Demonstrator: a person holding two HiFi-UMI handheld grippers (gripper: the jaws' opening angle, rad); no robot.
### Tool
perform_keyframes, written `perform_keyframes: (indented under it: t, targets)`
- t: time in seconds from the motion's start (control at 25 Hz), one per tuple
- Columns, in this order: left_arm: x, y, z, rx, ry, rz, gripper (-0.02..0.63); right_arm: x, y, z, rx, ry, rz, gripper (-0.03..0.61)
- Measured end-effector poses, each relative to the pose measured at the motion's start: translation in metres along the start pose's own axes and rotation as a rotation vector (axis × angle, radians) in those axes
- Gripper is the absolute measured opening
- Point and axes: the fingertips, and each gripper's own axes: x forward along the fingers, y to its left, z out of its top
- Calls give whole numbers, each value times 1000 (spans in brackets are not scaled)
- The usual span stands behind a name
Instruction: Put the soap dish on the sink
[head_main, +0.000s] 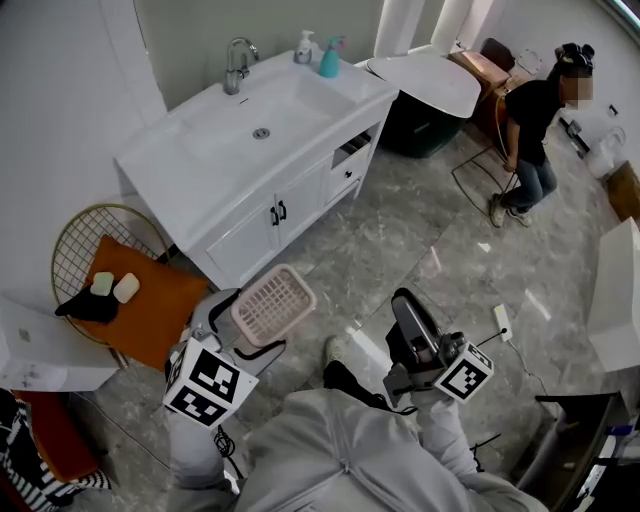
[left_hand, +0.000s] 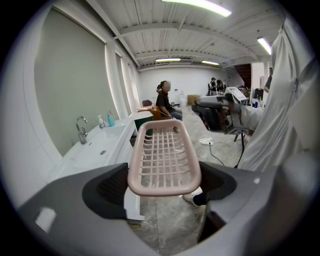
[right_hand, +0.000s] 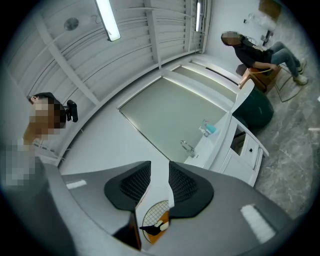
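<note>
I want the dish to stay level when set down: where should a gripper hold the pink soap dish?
Grip the pink soap dish at its near short end, one jaw on each long rim, coming from that end, as the left gripper does. The long rims run nearly parallel and solid; the bottom is open lattice.

The soap dish (head_main: 273, 304) is a pink plastic tray with a grid bottom and a raised rim. The left gripper (left_hand: 165, 184) clamps its near end and holds it in the air above the floor, near the white sink (head_main: 160, 160) at the far left.
</note>
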Motion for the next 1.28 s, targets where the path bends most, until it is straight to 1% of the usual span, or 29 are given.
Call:
perform_keyframes:
  t: [0.2, 0.32, 0.48, 0.68, 0.88, 1.08, 1.28]
  targets:
    - [39, 27, 35, -2, 4, 14, 486, 29, -37, 36, 13, -7, 27, 109]
    - [65, 41, 57, -6, 15, 23, 486, 47, -60, 59, 19, 2, 44, 109]
    - [99, 59, 88, -4, 9, 34, 486, 69, -91, 87, 32, 14, 61, 109]
    - [130, 78, 121, -4, 15, 54, 486, 92, -119, 115, 44, 26, 83, 109]
    - [153, 95, 141, -1, 23, 58, 486, 111, -143, 131, 59, 28, 87, 109]
    - [171, 117, 153, 0, 32, 69, 486, 129, -161, 139, 76, 32, 90, 109]
    - [196, 145, 162, 13, 39, 58, 486, 154, -180, 149, 78, 23, 82, 109]
